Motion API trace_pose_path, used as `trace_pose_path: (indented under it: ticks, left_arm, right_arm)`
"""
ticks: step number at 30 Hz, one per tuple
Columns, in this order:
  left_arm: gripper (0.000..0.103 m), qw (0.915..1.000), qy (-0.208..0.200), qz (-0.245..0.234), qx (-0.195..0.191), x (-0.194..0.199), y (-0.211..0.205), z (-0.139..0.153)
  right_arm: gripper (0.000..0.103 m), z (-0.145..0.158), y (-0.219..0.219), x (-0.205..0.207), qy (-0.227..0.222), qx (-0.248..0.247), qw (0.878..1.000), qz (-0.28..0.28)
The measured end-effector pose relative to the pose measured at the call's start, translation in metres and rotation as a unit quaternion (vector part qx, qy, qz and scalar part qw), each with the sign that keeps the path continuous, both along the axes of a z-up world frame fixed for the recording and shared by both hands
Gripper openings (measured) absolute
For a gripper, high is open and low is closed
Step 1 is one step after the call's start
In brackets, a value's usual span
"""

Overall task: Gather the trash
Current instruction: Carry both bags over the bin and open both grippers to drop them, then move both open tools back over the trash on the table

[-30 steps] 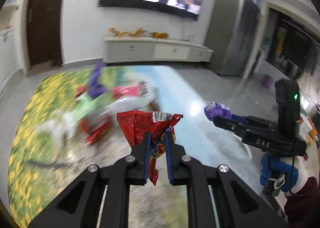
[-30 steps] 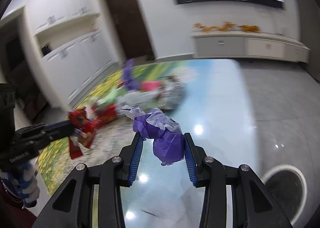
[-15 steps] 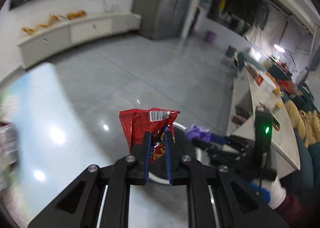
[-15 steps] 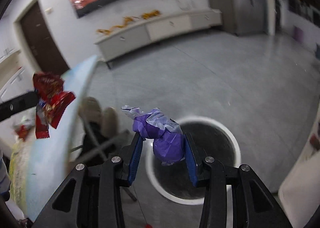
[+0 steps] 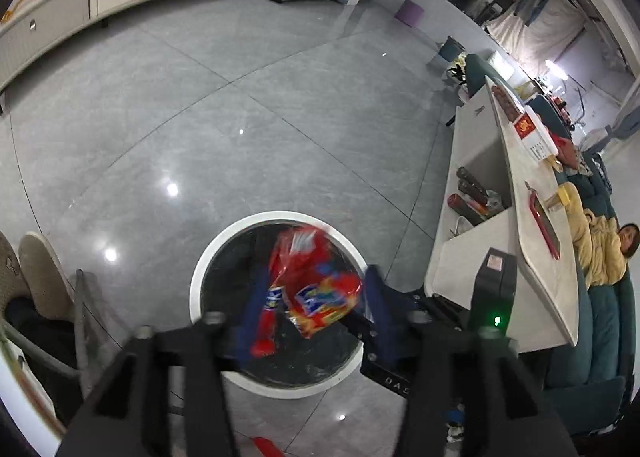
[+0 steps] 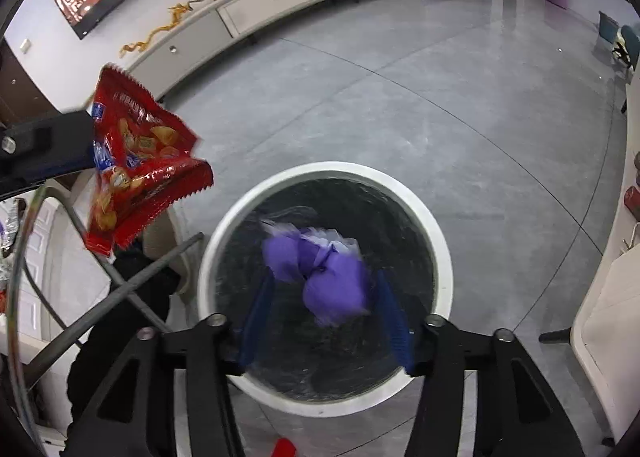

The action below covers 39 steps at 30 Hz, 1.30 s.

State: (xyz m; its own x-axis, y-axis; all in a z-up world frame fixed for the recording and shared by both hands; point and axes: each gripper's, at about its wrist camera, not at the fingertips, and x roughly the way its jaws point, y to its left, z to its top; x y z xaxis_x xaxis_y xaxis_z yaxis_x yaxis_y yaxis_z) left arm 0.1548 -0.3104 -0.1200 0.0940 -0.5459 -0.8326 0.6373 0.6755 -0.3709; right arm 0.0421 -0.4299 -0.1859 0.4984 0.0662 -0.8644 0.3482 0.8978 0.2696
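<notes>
A round bin (image 5: 197, 289) with a white rim and black liner stands on the floor below both grippers. My left gripper (image 5: 316, 313) points down over it, jaws opening. The red snack bag (image 5: 312, 285) hangs blurred and loose between its blue pads. In the right wrist view the same bag (image 6: 136, 161) shows at the left, beside one left finger (image 6: 60, 145). My right gripper (image 6: 326, 321) also points down into the bin (image 6: 443, 257), jaws opening. A crumpled purple paper wad (image 6: 332, 281), blurred, sits between its pads with gaps on both sides.
Grey tiled floor (image 5: 240, 117) surrounds the bin. Shoes (image 5: 36, 269) and folding table legs (image 6: 120, 289) are at the left. A white counter (image 5: 520, 217) with clutter runs along the right, a person on a sofa (image 5: 600, 253) behind it. A red scrap (image 6: 284, 447) lies near the bin.
Both grippers swung from over the table to above the bin and tipped downward. Both sets of jaws spread apart, and the bag and the purple wad came loose.
</notes>
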Motion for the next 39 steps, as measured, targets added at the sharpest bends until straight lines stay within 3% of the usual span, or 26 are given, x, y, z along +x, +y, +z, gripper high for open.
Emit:
trace_pose_path:
  ticks: [5, 11, 15, 24, 33, 39]
  left_arm:
    - [0.054, 0.9999, 0.006, 0.002, 0.009, 0.004, -0.001, -0.008]
    - [0.054, 0.9974, -0.061, 0.007, 0.036, -0.008, 0.007, 0.004]
    - [0.054, 0.992, -0.117, 0.022, 0.04, -0.02, 0.023, 0.025]
    - [0.054, 0.9718, -0.216, 0.086, 0.038, -0.041, 0.086, 0.069]
    - [0.054, 0.9539, -0.258, 0.143, 0.059, -0.057, 0.157, 0.103]
    - [0.054, 0.9364, -0.283, 0.196, 0.066, -0.072, 0.211, 0.118]
  right_arm:
    - [0.06, -0.011, -0.005, -0.002, 0.013, 0.0, 1.0, -0.012]
    - [0.06, -0.009, -0.003, 0.0, 0.014, -0.008, 1.0, -0.016]
    - [0.06, 0.008, 0.0, 0.002, -0.004, -0.021, 1.0, -0.013]
    - [0.06, 0.064, 0.033, 0.009, -0.062, -0.037, 0.997, 0.02]
    - [0.06, 0.121, 0.089, 0.019, -0.125, -0.039, 0.988, 0.08]
    - [0.06, 0.157, 0.129, 0.023, -0.167, -0.041, 0.978, 0.122]
